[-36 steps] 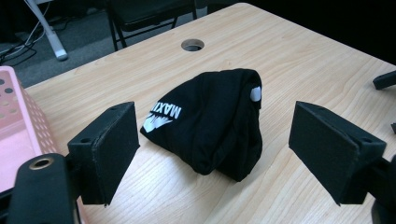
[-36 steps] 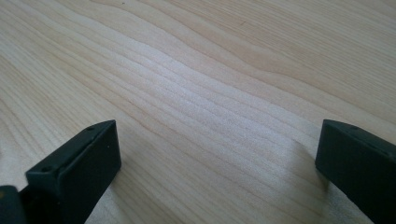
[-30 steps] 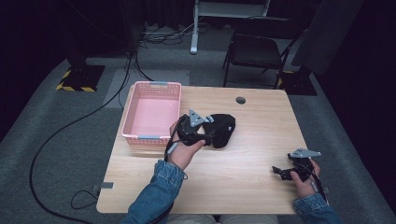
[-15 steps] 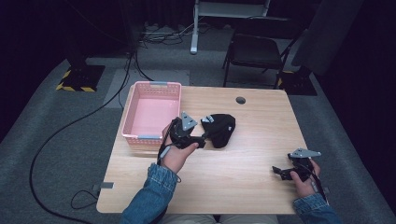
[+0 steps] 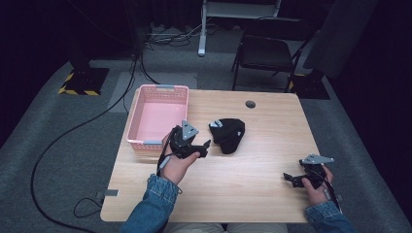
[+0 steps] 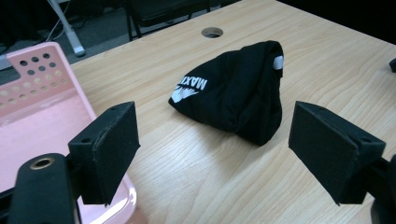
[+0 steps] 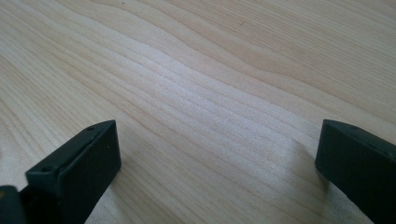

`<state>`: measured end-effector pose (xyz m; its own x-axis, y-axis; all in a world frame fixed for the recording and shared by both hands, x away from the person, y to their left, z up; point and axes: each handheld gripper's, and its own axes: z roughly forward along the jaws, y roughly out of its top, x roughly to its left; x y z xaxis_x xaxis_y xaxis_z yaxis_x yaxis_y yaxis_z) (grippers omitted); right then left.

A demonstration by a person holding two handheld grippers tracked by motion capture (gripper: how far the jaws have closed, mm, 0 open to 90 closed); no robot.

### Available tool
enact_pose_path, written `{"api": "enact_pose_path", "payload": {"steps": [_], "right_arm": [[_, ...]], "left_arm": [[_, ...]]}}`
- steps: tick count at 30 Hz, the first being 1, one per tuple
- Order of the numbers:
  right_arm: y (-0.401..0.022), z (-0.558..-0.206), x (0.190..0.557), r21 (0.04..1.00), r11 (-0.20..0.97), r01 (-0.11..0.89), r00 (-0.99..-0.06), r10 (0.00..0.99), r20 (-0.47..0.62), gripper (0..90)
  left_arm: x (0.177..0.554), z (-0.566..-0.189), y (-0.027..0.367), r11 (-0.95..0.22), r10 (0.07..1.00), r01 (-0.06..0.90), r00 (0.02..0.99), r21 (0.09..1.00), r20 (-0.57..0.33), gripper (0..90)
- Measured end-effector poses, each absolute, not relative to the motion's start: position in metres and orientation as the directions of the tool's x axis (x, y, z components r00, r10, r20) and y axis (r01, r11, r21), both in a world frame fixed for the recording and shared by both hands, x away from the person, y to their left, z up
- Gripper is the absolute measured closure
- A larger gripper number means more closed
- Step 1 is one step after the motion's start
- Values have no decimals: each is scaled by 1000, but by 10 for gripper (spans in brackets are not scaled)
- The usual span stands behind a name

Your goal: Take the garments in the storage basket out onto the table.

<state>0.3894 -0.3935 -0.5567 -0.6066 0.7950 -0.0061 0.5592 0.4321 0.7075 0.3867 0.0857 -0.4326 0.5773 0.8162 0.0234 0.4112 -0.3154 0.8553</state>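
- Withdrawn from the black hat (image 5: 227, 135), the left claw (image 5: 203, 147) is now held spread wide, empty.
- Hat is left on the surface (image 5: 252, 189), beside the pink basket (image 5: 158, 116).
- Right claw (image 5: 290, 178) is held spread apart, empty.

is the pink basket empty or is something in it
Empty: the pink basket shows only its bare pink floor in the high view; the black beanie lies outside it on the table.

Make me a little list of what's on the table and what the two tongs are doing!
table: light wood table with a round hole
basket: pink basket, at the table's left edge
hat: black hat with white letters, lying on the wood beside the basket
left tongs: left tongs open, pointing at the hat, not touching it
right tongs: right tongs open, over bare wood near the right edge
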Motion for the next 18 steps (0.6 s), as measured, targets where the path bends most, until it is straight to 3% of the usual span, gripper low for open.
{"api": "enact_pose_path", "payload": {"steps": [18], "right_arm": [[-393, -557, 389, 707, 432, 559, -607, 795, -6, 0]], "left_arm": [[371, -445, 112, -308, 839, 430, 544, 848, 29, 158]]}}
